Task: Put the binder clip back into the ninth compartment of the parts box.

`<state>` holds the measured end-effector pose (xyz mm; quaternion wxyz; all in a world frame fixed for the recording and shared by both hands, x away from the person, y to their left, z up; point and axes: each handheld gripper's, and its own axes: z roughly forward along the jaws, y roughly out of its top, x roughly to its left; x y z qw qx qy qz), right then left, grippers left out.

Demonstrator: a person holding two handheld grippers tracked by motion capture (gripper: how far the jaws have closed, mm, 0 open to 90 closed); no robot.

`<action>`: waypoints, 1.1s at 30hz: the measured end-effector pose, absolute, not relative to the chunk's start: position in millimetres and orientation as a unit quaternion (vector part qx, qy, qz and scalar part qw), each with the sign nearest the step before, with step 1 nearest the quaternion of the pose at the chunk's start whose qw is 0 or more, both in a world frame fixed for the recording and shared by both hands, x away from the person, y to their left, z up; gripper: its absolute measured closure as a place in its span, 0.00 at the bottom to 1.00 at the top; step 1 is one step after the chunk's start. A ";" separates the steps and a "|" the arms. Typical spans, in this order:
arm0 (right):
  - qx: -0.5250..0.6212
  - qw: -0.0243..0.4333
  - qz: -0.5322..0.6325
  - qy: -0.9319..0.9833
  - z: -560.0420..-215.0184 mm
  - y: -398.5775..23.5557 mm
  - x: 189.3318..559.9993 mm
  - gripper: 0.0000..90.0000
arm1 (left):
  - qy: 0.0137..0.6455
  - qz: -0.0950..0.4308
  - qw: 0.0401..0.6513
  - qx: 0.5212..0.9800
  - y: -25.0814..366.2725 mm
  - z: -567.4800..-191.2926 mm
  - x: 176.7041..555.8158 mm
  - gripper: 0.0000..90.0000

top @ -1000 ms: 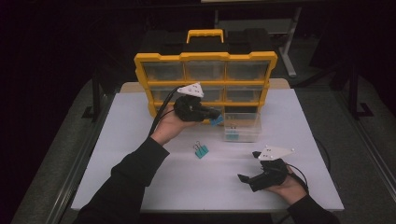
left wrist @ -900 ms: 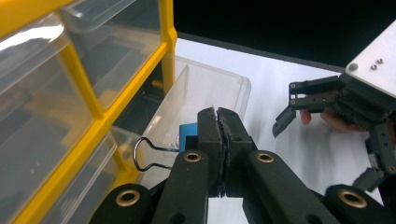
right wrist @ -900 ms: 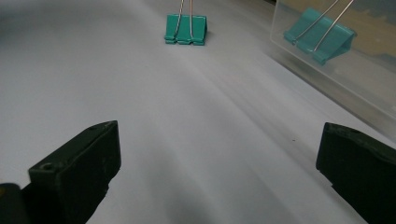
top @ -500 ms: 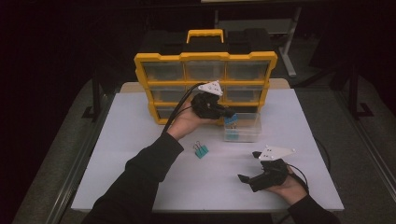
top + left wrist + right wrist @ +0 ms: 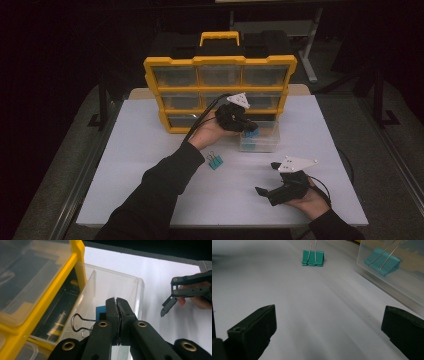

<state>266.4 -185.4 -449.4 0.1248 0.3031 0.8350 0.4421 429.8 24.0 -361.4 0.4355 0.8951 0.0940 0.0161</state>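
left gripper view: left hand-held gripper (image 5: pixel 117 305) clenched on blue binder clip (image 5: pixel 100 311), over clear drawer (image 5: pixel 130 287).

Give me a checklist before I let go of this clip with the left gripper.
1. Grip: left gripper jaws shut, with the blue clip at their tips. Ok.
2. Drop spot: the blue clip hangs within the walls of the clear drawer. Ok.
3. Drawer: pulled out of the yellow organizer, open on top, with another clip already inside. Ok.
4. Clip resting on the drawer floor: cannot tell.
5. Right gripper: open, low over the table, apart from the drawer. Ok.
6. Table sorted: a teal clip lies loose beside the drawer. Not ok.
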 end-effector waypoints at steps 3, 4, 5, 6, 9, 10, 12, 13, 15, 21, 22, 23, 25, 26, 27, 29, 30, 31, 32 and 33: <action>0.303 0.125 0.442 0.835 -449.1 -185.4 266.0 0.00 | 0.093 0.012 0.427 0.900 22.0 -365.6 430.0 0.98; 0.303 0.125 0.442 0.835 -449.1 -185.5 265.9 0.00 | 0.093 0.012 0.424 0.901 21.6 -366.7 430.0 0.98; 0.303 0.125 0.442 0.835 -449.1 -185.6 266.0 0.00 | 0.093 0.011 0.421 0.902 21.4 -367.3 430.2 0.98; 0.303 0.125 0.442 0.835 -449.1 -185.6 266.1 0.00 | 0.094 0.008 0.421 0.902 21.3 -367.8 430.4 0.98; 0.303 0.125 0.442 0.835 -449.1 -185.6 266.1 0.00 | 0.097 0.011 0.426 0.899 21.9 -366.7 430.0 0.93; 0.303 0.125 0.442 0.835 -449.1 -185.6 266.0 0.00 | 0.097 0.013 0.428 0.899 22.6 -365.8 430.0 0.92; 0.303 0.125 0.443 0.835 -449.0 -185.7 266.0 0.00 | 0.098 0.014 0.431 0.897 24.8 -363.1 429.5 0.90; 0.303 0.125 0.443 0.834 -449.0 -185.8 266.0 0.00 | 0.099 0.015 0.432 0.896 26.4 -361.5 429.3 0.88; 0.303 0.125 0.442 0.835 -449.1 -185.8 266.1 0.00 | 0.104 0.016 0.438 0.893 30.2 -358.7 428.7 0.86; 0.303 0.126 0.442 0.835 -449.4 -185.2 266.2 0.00 | 0.122 0.018 0.451 0.884 45.6 -352.5 426.6 0.78; 0.303 0.126 0.442 0.835 -449.4 -185.2 266.2 0.00 | 0.125 0.017 0.453 0.882 48.5 -351.8 426.3 0.76; 0.303 0.126 0.442 0.835 -449.4 -185.2 266.2 0.00 | 0.128 0.015 0.455 0.881 51.4 -351.3 425.9 0.75; 0.303 0.126 0.441 0.835 -449.5 -185.2 266.3 0.00 | 0.135 0.012 0.459 0.878 57.0 -351.2 424.8 0.72; 0.303 0.126 0.441 0.835 -449.5 -185.3 266.4 0.00 | 0.138 0.009 0.459 0.877 59.7 -351.4 424.1 0.70; 0.304 0.125 0.441 0.835 -449.5 -185.4 266.4 0.00 | 0.140 0.011 0.457 0.878 62.8 -351.4 423.4 0.69; 0.305 0.125 0.441 0.835 -449.5 -185.5 266.5 0.00 | 0.146 0.011 0.456 0.878 68.9 -351.8 422.0 0.65; 0.304 0.125 0.441 0.835 -449.6 -185.5 266.7 0.00 | 0.148 0.010 0.455 0.878 72.3 -352.2 421.5 0.64; 0.304 0.125 0.440 0.835 -449.7 -185.5 266.7 0.00 | 0.153 0.008 0.458 0.876 75.6 -352.9 420.7 0.61; 0.304 0.125 0.440 0.836 -449.8 -185.5 266.8 0.00 | 0.156 0.006 0.459 0.874 78.9 -353.8 420.1 0.58; 0.304 0.125 0.440 0.836 -449.8 -185.5 266.8 0.00 | 0.158 0.010 0.457 0.875 82.3 -354.7 419.6 0.56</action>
